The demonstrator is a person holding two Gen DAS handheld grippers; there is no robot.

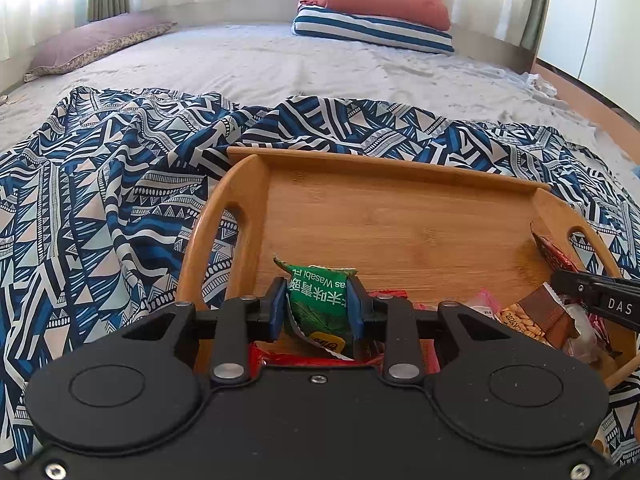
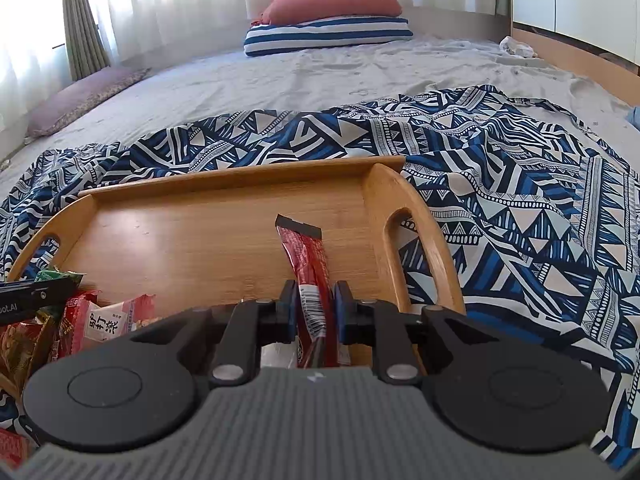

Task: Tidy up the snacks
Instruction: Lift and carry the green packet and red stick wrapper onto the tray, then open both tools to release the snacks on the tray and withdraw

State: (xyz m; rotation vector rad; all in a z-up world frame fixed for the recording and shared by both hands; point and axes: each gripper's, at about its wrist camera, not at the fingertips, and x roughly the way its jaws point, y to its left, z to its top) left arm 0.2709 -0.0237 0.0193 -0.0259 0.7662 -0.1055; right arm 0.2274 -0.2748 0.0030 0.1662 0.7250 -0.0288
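A wooden tray [image 1: 400, 216] with side handles lies on a patterned blue cloth; it also shows in the right wrist view [image 2: 192, 232]. My left gripper [image 1: 318, 304] is shut on a green wasabi snack packet [image 1: 320, 296] above the tray's near edge. My right gripper [image 2: 316, 308] is shut on a long red snack stick packet [image 2: 310, 264] over the tray's right side; this packet's tip shows in the left wrist view [image 1: 550, 252]. Several loose snack packets [image 2: 108, 320] are piled at the tray's near edge, also in the left wrist view [image 1: 532, 320].
The blue patterned cloth [image 1: 100, 200] covers the near part of a grey bed [image 1: 280, 60]. A striped pillow with a red cushion [image 1: 372, 12] lies at the far end. A purple pillow [image 1: 96, 40] lies far left. A wooden bed edge [image 2: 580, 60] runs on the right.
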